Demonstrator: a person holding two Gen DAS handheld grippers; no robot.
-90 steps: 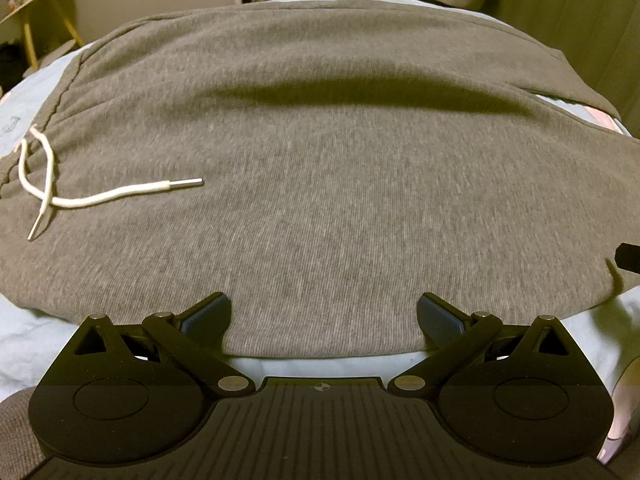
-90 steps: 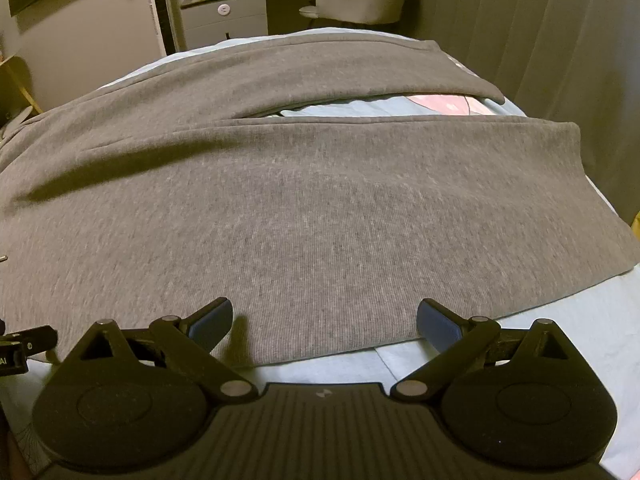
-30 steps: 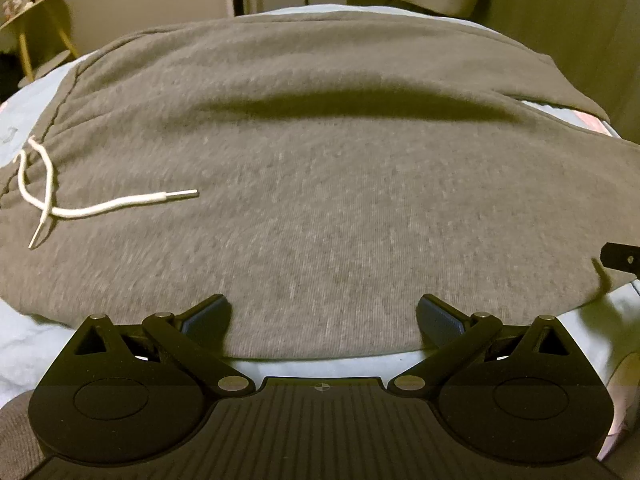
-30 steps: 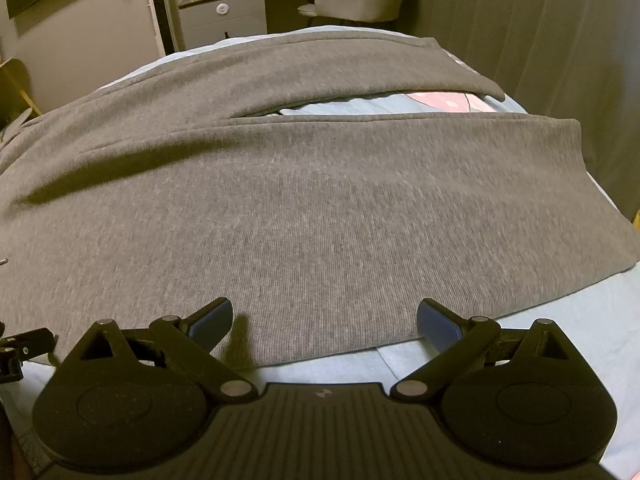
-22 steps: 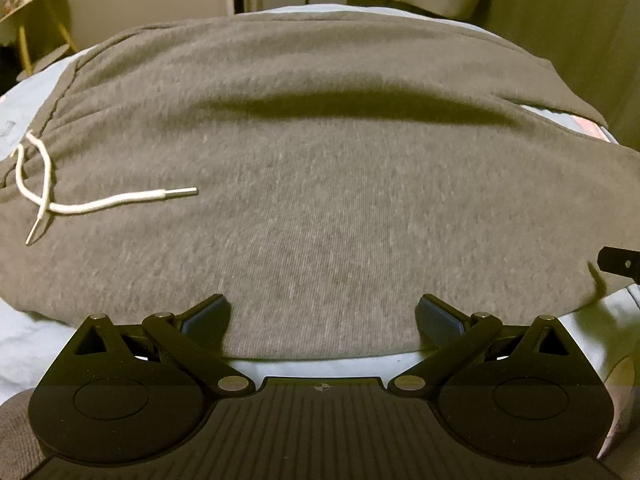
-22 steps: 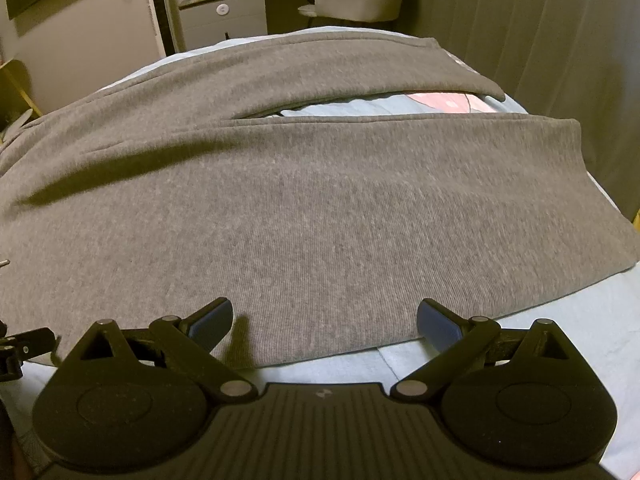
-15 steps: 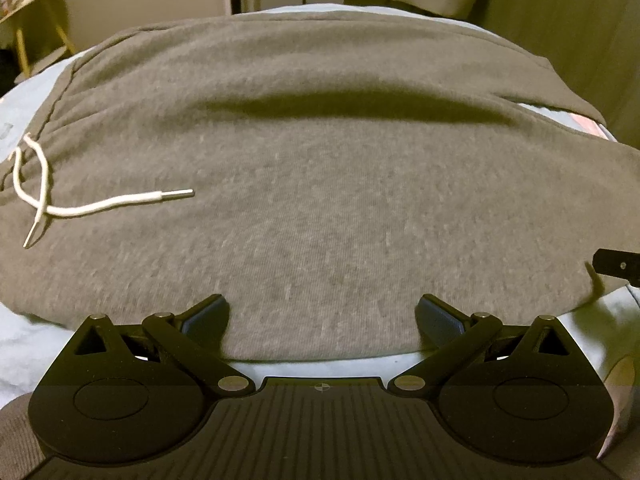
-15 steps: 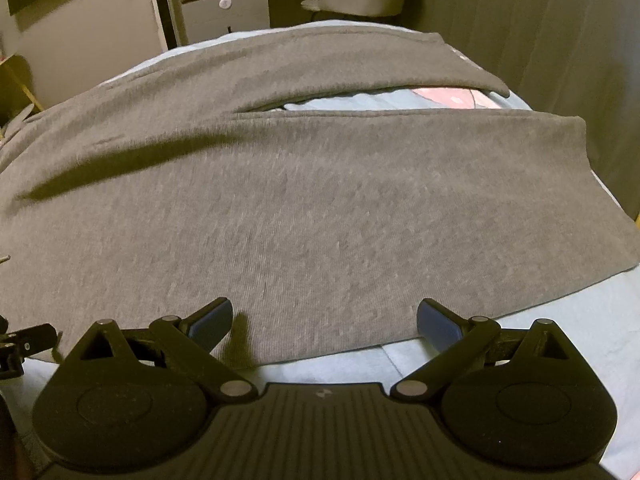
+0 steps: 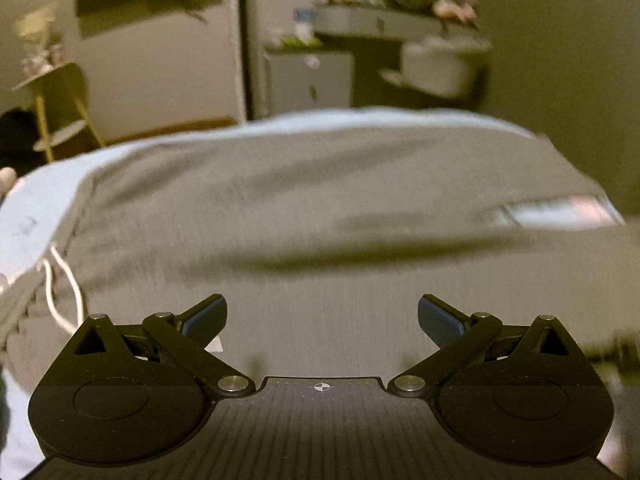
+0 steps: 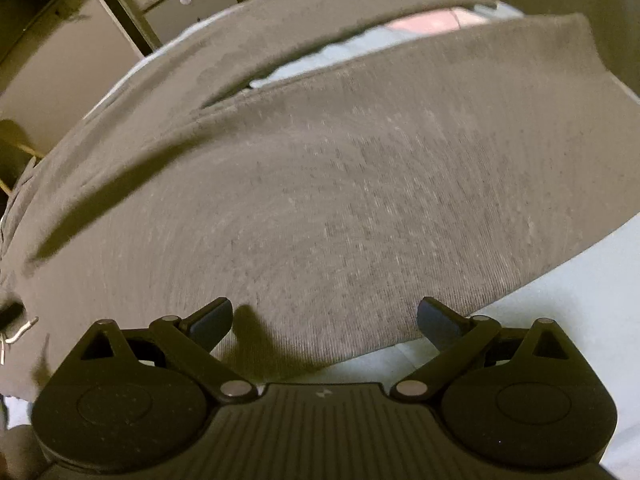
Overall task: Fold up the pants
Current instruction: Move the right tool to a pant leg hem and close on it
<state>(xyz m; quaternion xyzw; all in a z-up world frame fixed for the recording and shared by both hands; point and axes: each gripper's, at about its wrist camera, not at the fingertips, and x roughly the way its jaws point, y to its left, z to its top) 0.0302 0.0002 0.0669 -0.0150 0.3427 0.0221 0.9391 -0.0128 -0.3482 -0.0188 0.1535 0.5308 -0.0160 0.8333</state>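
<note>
Grey sweatpants (image 9: 320,200) lie spread flat across a bed with a light blue sheet (image 9: 32,200). Their white drawstring (image 9: 66,292) shows at the left, by the waistband. My left gripper (image 9: 322,314) is open low over the cloth near the waist, with nothing between its fingers. In the right wrist view the two legs of the pants (image 10: 340,184) run to the right with a gap of sheet between them. My right gripper (image 10: 324,316) is open over the near leg's front edge, holding nothing. Both views are motion-blurred.
Beyond the bed stand a grey cabinet (image 9: 308,80), a pale upholstered chair (image 9: 436,68) and a small wooden shelf stand (image 9: 60,108) at the left. A pink patch of bedding (image 10: 428,22) shows between the legs. Bare sheet (image 10: 560,320) lies at the near right.
The left gripper has moved forward over the pants and tipped up, so the room fills the top of its view. The right gripper has tilted and shifted left. Both stay open.
</note>
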